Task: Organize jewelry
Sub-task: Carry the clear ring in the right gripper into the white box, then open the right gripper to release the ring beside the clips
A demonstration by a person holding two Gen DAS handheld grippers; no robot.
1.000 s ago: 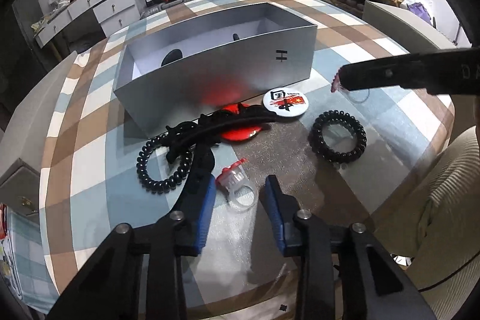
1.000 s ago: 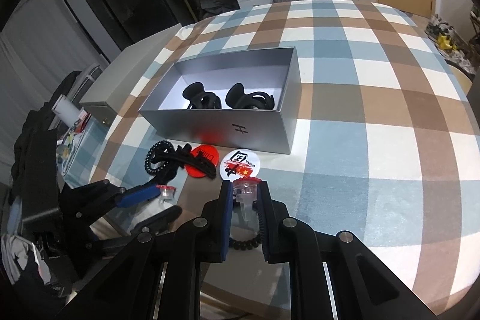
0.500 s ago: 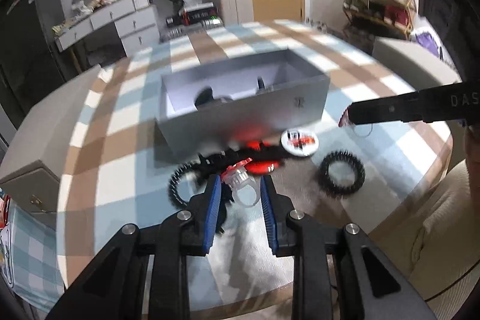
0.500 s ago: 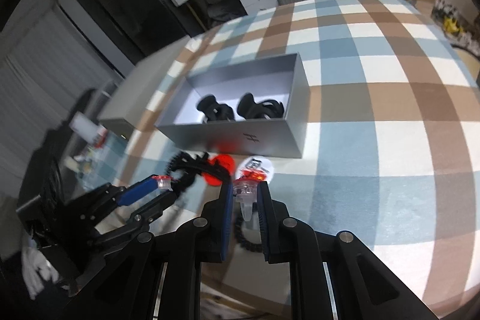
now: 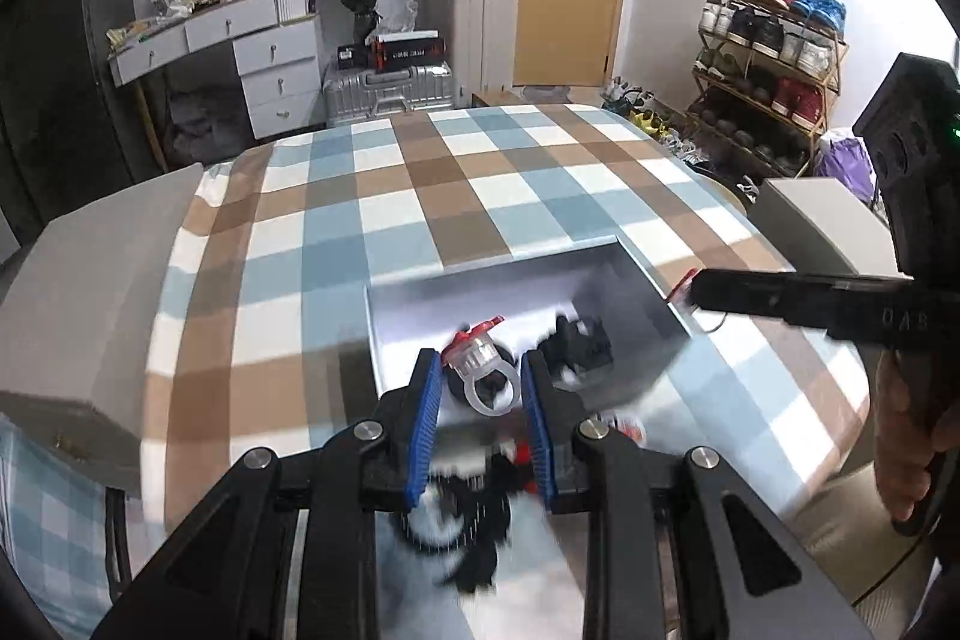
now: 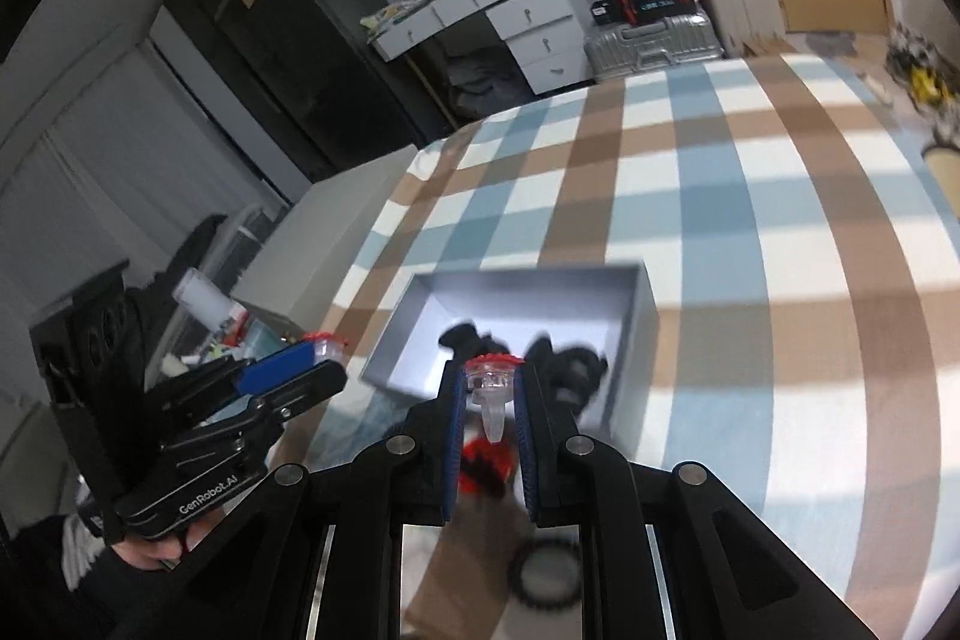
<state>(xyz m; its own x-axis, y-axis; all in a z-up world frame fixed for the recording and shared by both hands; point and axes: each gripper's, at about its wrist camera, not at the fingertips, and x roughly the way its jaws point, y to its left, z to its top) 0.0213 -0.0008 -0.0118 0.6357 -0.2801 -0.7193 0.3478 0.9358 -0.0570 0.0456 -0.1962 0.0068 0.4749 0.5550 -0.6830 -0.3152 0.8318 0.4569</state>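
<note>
Each of the 2 grippers is clamped on a clear plastic ring with a red top: the left gripper point(image 5: 480, 382) carries its ring point(image 5: 480, 367) above the near wall of the grey box point(image 5: 648, 298), and the right gripper point(image 6: 489, 388) pinches the second ring point(image 6: 492, 388) over the box's near edge. Inside the box lie what look like 2 black hair clips point(image 5: 576, 343), blurred, while a black coil hair tie point(image 6: 543, 574) lies on the checked tablecloth point(image 5: 420, 196) near its front edge.

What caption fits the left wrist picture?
Left claw carries a clear ring over the grey box.
</note>
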